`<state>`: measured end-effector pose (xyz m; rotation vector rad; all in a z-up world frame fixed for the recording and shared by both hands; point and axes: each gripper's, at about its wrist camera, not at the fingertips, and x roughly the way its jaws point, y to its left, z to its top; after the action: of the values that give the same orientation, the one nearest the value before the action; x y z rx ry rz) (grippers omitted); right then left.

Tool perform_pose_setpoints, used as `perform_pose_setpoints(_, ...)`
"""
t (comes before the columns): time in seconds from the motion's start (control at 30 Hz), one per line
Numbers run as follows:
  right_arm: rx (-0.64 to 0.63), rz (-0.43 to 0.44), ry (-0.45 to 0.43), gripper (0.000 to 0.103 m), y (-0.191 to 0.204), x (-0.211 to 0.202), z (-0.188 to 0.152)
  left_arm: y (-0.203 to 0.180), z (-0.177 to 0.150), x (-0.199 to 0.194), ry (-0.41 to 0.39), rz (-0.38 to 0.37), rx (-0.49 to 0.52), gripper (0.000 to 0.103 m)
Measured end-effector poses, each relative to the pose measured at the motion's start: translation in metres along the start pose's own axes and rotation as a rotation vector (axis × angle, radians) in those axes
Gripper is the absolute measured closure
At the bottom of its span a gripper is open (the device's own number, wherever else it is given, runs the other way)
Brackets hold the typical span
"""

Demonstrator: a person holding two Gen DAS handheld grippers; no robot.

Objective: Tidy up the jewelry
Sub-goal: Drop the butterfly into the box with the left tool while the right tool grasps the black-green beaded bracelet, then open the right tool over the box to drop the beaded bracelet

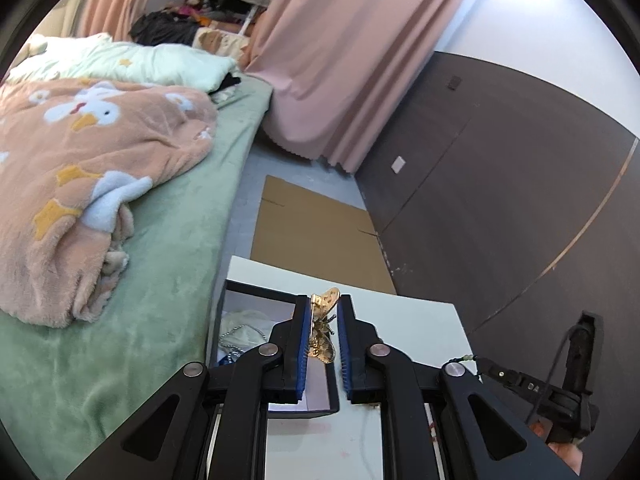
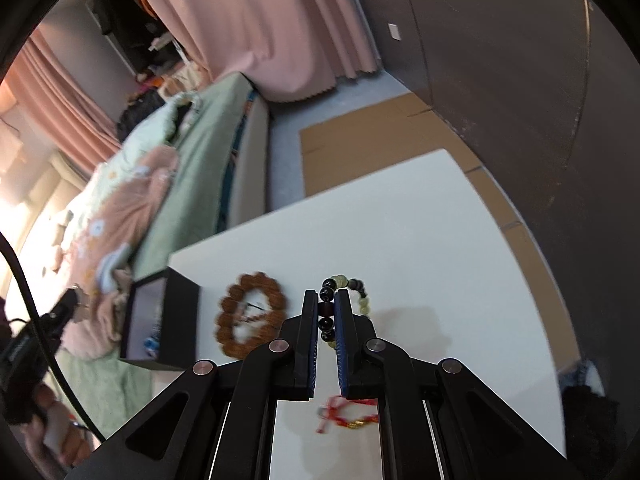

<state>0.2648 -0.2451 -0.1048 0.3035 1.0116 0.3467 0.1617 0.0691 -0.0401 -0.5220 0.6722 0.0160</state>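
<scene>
My left gripper point(image 1: 324, 310) is shut on a gold butterfly hair clip point(image 1: 322, 328) and holds it above the right wall of the open black jewelry box point(image 1: 256, 294). The box holds a silver chain point(image 1: 240, 336) and something blue. My right gripper point(image 2: 327, 300) is shut on a bracelet of black and pale green beads point(image 2: 347, 292), lifted above the white table point(image 2: 400, 220). A brown wooden bead bracelet point(image 2: 252, 314) lies on the table left of it. A red and gold cord bracelet point(image 2: 348, 416) lies under the right gripper. The box also shows in the right wrist view point(image 2: 176, 312).
A bed with green sheet point(image 1: 168, 248) and peach blanket point(image 1: 80, 168) stands just left of the table. Flattened cardboard point(image 1: 312, 232) lies on the floor beyond the table. A dark wall panel point(image 1: 500, 184) runs along the right. Pink curtains point(image 1: 328, 60) hang behind.
</scene>
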Motion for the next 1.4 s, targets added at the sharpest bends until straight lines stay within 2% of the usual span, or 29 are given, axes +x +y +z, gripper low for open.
perform_pose_setpoints(0.03, 0.001, 0.02, -0.007, 0.094, 0.004, -0.001, 0.0, 0.002, 0.001, 0.001, 0.013, 0.014, -0.013, 0.068)
perform_pose_setpoints(0.07, 0.0, 0.036, -0.014, 0.094, 0.008, -0.001, 0.0, 0.004, 0.001, 0.001, 0.016, 0.015, -0.024, 0.045)
perform_pose_setpoints(0.13, -0.006, 0.066, -0.031, 0.094, 0.016, -0.002, 0.001, 0.014, 0.002, -0.004, -0.014, 0.013, -0.073, 0.026)
perform_pose_setpoints(0.17, -0.01, 0.09, -0.041, 0.094, 0.022, -0.002, 0.001, 0.016, 0.004, -0.006, -0.026, 0.017, -0.082, 0.024)
perform_pose_setpoints(0.43, -0.034, 0.274, -0.07, 0.094, 0.068, 0.004, 0.002, 0.033, 0.01, -0.02, -0.054, 0.018, -0.123, 0.024)
perform_pose_setpoints(0.9, -0.114, 0.454, -0.042, 0.094, 0.142, 0.023, -0.013, 0.05, 0.013, -0.036, -0.071, 0.044, -0.126, 0.024)
perform_pose_setpoints(0.97, -0.137, 0.448, -0.01, 0.093, 0.154, 0.032, -0.015, 0.049, 0.013, -0.036, -0.068, 0.042, -0.127, 0.024)
perform_pose_setpoints(1.0, -0.149, 0.442, 0.035, 0.084, 0.158, 0.039, -0.017, 0.048, 0.012, -0.035, -0.065, 0.04, -0.124, 0.024)
perform_pose_setpoints(1.03, -0.152, 0.436, 0.063, 0.069, 0.159, 0.044, -0.018, 0.047, 0.011, -0.035, -0.062, 0.04, -0.119, 0.024)
perform_pose_setpoints(1.1, -0.147, 0.401, 0.06, 0.056, 0.153, 0.045, -0.021, 0.041, 0.01, -0.033, -0.058, 0.04, -0.098, 0.024)
perform_pose_setpoints(1.4, -0.059, 0.278, 0.033, 0.056, 0.085, 0.014, -0.014, 0.019, -0.001, -0.029, -0.043, 0.018, -0.041, 0.024)
